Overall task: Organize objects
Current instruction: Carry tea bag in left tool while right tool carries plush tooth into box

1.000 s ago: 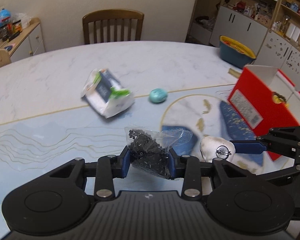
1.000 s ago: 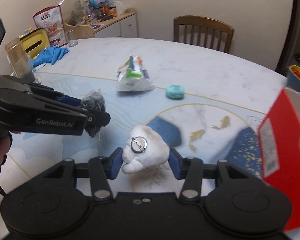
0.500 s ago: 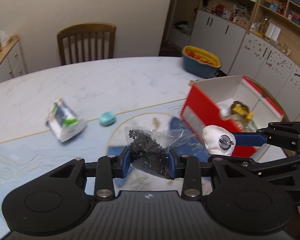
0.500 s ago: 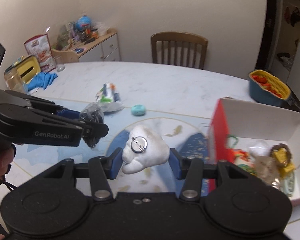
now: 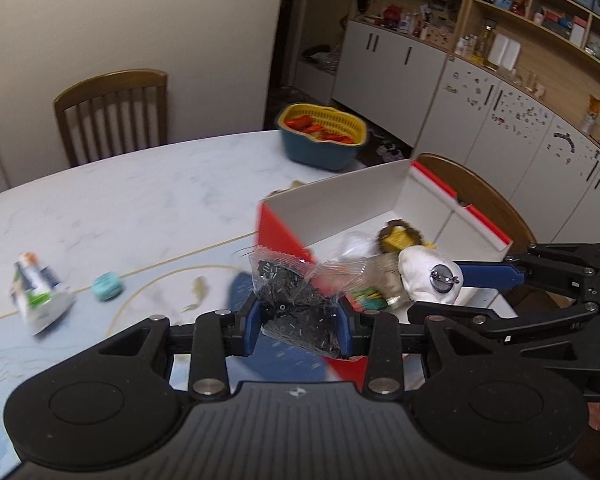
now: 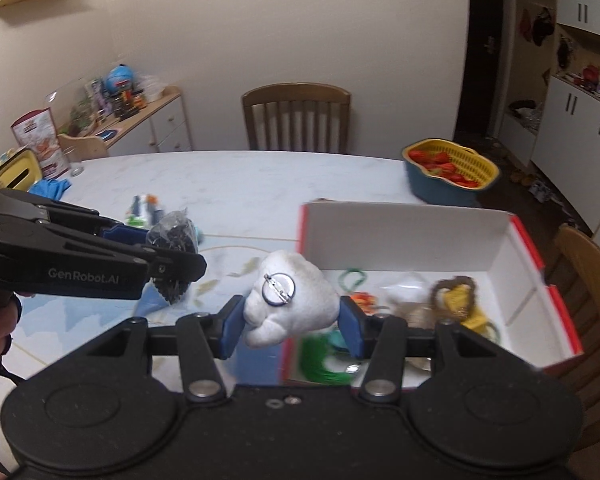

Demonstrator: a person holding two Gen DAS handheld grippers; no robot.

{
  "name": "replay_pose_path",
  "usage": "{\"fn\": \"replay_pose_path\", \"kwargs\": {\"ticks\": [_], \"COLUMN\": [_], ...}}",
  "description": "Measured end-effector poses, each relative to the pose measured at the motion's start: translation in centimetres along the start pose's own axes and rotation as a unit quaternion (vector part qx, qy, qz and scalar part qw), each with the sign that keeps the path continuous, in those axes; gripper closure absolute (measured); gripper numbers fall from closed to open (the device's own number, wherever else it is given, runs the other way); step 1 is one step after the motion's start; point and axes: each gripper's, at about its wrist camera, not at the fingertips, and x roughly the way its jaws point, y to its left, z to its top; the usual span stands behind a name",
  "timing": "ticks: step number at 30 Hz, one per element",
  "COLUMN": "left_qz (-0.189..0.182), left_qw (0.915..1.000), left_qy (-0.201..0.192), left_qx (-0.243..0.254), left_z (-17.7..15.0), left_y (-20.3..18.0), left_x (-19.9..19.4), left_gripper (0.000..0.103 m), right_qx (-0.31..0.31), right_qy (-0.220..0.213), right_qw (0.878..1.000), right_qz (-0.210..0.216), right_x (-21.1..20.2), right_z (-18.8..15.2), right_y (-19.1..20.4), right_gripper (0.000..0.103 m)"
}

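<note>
My left gripper (image 5: pixel 298 326) is shut on a clear bag of small black pieces (image 5: pixel 296 300), held in the air at the left wall of the open red and white box (image 5: pixel 340 208). It also shows in the right wrist view (image 6: pixel 172 258). My right gripper (image 6: pixel 291 328) is shut on a white plush brooch with a metal pin back (image 6: pixel 290 306), held over the box's near left corner (image 6: pixel 296 360); the brooch also shows in the left wrist view (image 5: pixel 430 280). The box (image 6: pixel 400 236) holds several small items, among them a yellow and brown toy (image 6: pixel 458 300).
A green and white packet (image 5: pixel 38 292) and a teal round object (image 5: pixel 107 286) lie on the marble table (image 5: pixel 140 200) at left. A blue basin with a yellow strainer (image 6: pixel 450 174) stands at the far right. Chairs (image 6: pixel 296 118) stand around. Blue gloves (image 6: pixel 50 188) lie far left.
Both grippers have swung right with their loads, from over the table mat to the red box. The box interior has come into view. The grips have not changed.
</note>
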Motion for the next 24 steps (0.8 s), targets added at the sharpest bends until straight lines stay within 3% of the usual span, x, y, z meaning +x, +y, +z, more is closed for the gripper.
{"fn": "replay_pose_path", "kwargs": {"ticks": [12, 24], "left_qz": [-0.004, 0.030], "left_qw": [0.9996, 0.9975], "left_qy": [0.015, 0.048], "left_qx": [0.024, 0.042], "left_z": [2.4, 4.3], "left_y": [-6.5, -9.3], "left_x": [5.1, 11.0], "left_gripper": [0.067, 0.067], "right_qx": [0.020, 0.040], "right_qy": [-0.002, 0.017], "right_qw": [0.999, 0.997], "right_qz": [-0.036, -0.057], "right_x": [-0.9, 1.5], "right_z": [-1.4, -1.5], "right_y": [-8.4, -13.7], "right_gripper": [0.054, 0.054]}}
